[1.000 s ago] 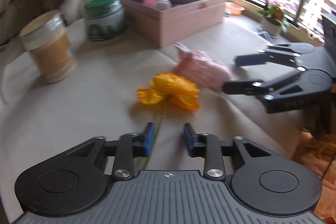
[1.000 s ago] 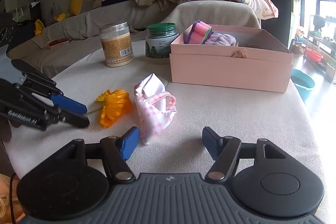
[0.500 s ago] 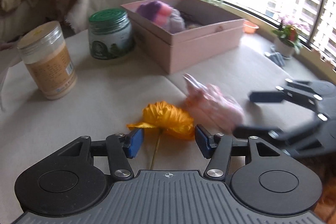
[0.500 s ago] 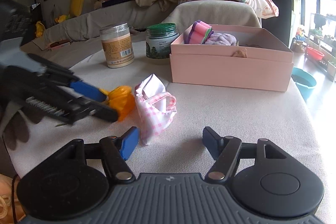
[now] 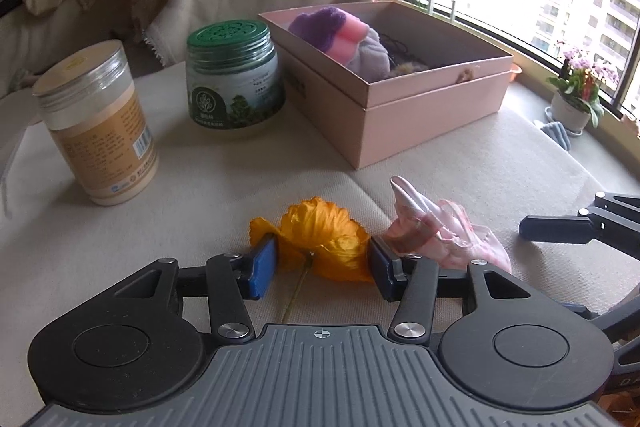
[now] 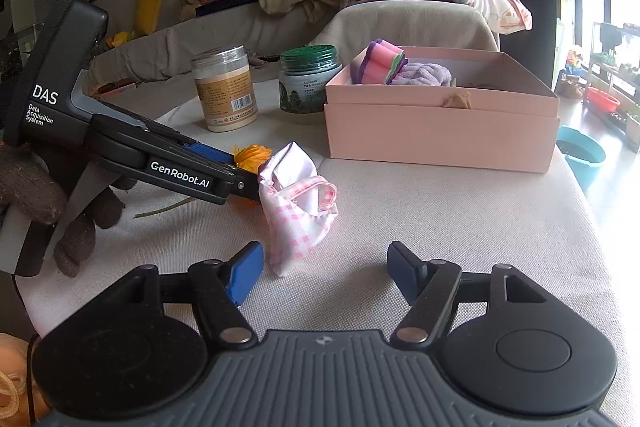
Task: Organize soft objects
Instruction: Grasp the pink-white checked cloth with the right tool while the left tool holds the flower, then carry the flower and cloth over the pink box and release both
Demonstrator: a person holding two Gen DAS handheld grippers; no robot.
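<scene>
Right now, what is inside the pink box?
In the pink box lie a rolled pink-and-purple cloth, a lavender towel and something small and tan. Its walls hide the rest of the floor.

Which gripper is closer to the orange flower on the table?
Left. The left gripper has its open fingers on both sides of the orange flower. The right gripper is open too, further away, beyond the pink checked cloth.
</scene>
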